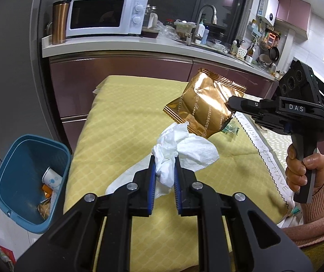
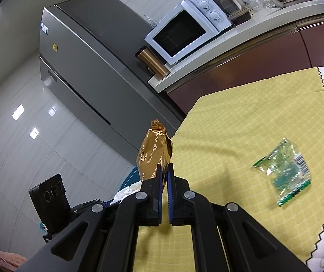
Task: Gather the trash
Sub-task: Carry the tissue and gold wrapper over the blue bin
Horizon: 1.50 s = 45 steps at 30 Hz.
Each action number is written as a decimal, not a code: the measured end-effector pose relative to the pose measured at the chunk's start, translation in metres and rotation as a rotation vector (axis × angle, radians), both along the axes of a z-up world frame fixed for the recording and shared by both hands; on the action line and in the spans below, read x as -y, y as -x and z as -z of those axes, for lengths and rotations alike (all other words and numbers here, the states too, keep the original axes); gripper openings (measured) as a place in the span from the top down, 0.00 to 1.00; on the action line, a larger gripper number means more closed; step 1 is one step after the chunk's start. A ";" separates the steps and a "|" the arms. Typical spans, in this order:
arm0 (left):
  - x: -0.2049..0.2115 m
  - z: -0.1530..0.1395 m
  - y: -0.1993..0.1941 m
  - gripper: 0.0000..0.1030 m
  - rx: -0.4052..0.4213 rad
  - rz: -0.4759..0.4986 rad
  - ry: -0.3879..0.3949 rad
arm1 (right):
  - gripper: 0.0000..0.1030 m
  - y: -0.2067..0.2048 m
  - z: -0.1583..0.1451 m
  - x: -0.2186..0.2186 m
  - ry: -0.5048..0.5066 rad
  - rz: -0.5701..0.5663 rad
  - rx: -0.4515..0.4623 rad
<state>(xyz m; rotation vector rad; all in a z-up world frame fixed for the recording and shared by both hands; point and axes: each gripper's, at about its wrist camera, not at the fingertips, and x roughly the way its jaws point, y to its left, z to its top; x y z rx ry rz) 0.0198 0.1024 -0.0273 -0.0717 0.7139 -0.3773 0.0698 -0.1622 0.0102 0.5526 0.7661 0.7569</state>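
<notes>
Left gripper (image 1: 164,158): the blue-padded jaws pinch a crumpled white paper tissue (image 1: 180,151). The tissue's bunched part sits between the pads near the tips; the rest spreads out beyond them, up and to the right, and a loose tail hangs below the jaws over the yellow quilted tablecloth (image 1: 125,122).

Right gripper (image 2: 164,170): the jaws are pressed almost together on the lower edge of a shiny gold foil snack wrapper (image 2: 151,154). The wrapper stands up past the fingertips, clear of the cloth. In the left wrist view the same wrapper (image 1: 204,106) projects leftward from the right gripper (image 1: 230,108), above and just beyond the tissue.

A crinkled green and clear plastic wrapper (image 2: 283,172) lies flat on the cloth, to the right of the right gripper, well apart from both jaws.

A teal plastic trash bin (image 1: 29,181) stands on the floor at the table's left edge, with scraps inside.
</notes>
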 end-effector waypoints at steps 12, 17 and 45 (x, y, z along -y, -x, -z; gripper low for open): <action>-0.030 -0.004 0.012 0.86 0.018 -0.061 0.011 | 0.97 -0.006 -0.002 -0.022 0.001 -0.051 -0.006; -0.042 -0.005 0.015 0.86 0.022 -0.087 0.014 | 0.97 -0.008 -0.002 -0.033 0.005 -0.075 -0.008; -0.108 -0.007 0.022 0.86 0.030 -0.232 0.039 | 0.97 -0.018 -0.006 -0.101 0.031 -0.198 -0.019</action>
